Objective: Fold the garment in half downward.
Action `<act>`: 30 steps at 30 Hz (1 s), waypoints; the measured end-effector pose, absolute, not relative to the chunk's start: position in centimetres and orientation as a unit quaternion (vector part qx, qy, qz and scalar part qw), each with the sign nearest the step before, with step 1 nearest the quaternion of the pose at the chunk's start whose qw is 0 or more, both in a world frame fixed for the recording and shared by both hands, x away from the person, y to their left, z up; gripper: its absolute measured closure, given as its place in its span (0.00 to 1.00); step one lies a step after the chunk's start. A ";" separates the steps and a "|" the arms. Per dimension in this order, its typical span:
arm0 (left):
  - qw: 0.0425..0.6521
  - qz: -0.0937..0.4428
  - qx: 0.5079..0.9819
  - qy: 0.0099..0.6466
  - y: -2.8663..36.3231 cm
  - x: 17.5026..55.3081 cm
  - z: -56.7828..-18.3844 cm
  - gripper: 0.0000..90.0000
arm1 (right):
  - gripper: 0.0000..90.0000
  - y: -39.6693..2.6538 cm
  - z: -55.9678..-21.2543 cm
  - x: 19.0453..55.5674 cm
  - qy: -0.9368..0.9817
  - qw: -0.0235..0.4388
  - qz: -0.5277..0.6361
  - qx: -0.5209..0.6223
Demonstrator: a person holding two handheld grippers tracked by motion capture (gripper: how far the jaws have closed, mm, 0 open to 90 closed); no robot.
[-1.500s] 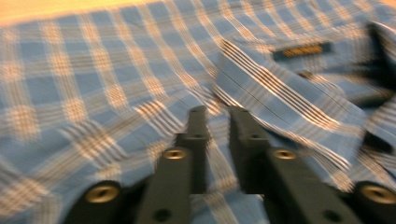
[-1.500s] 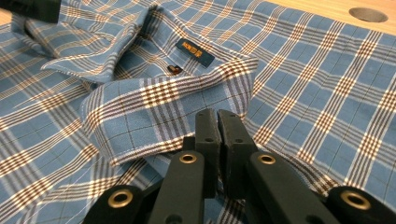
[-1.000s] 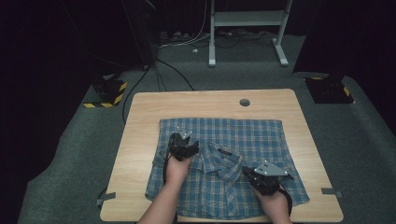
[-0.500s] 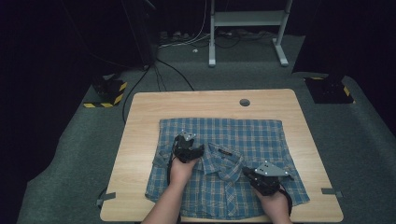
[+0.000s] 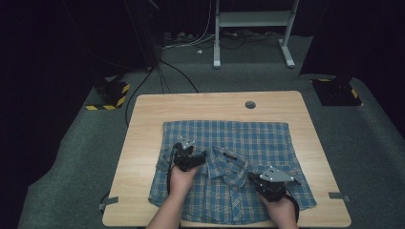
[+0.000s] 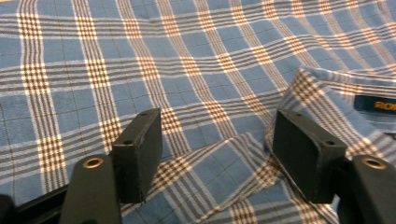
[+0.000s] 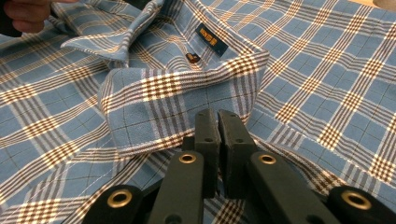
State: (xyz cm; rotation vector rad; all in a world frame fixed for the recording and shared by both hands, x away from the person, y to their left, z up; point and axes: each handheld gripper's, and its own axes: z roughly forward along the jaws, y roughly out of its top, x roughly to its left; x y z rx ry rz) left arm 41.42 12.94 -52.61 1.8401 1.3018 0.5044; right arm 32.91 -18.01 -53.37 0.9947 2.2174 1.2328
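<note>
**Left gripper view: jaws parted over the plaid shirt, fold partly made**

Left gripper view looks along two black jaws standing apart over the blue plaid shirt (image 6: 196, 70); they have just been opening. Cloth lies below and between them, a raised fold running toward the right-hand jaw, but neither pad presses on it. Looks like a release, not a grab. Just past the right-hand jaw sits the collar (image 6: 327, 88), with part of a dark neck label beyond it.

High view: left gripper (image 5: 190, 153) rests on the shirt's left shoulder area, close beside the collar. Right gripper (image 5: 267, 183) sits nearer the person, on the shirt's right front, well apart from the left one.

Right gripper view: jaws pressed together, nothing visibly pinched; the tips rest on the cloth just short of the collar's near flap (image 7: 187, 88). Label and a small button lie further ahead.

Shirt lies flat on the wooden table (image 5: 143, 124), collar toward the person, body spread to the far side. No sleeves stick out at either side, so they appear already tucked in.

Judgement: the side folds look done and the collar end is being tidied. Left to do, as far as can be told: folding the body over on itself into a compact stack.
</note>
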 end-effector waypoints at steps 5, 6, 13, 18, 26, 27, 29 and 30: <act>0.441 0.183 0.728 0.492 12.1 40.4 -51.5 0.37 | 0.96 -18.1 -53.5 32.6 0.799 0.206 0.441 0.354; 0.444 0.181 0.729 0.489 11.8 40.4 -51.5 0.36 | 0.96 -18.1 -53.5 32.6 0.799 0.205 0.441 0.355; 0.435 0.178 0.735 0.488 9.6 41.6 -51.3 0.38 | 0.96 -18.0 -53.6 32.5 0.798 0.207 0.443 0.353; 0.421 0.172 0.743 0.491 8.7 41.7 -51.8 0.63 | 0.96 -18.1 -53.7 32.6 0.796 0.205 0.446 0.354; 0.434 0.173 0.738 0.486 9.4 40.1 -51.7 0.88 | 0.95 -18.3 -53.8 32.6 0.792 0.203 0.452 0.357; 0.437 0.176 0.737 0.485 9.4 39.8 -51.6 0.89 | 0.95 -18.4 -53.8 32.7 0.791 0.204 0.453 0.357; 0.437 0.184 0.737 0.482 9.5 39.3 -51.6 0.90 | 0.94 -18.4 -53.7 32.7 0.789 0.206 0.454 0.358; 0.438 0.186 0.736 0.481 9.5 39.0 -51.7 0.90 | 0.93 -18.4 -53.6 32.6 0.788 0.207 0.455 0.359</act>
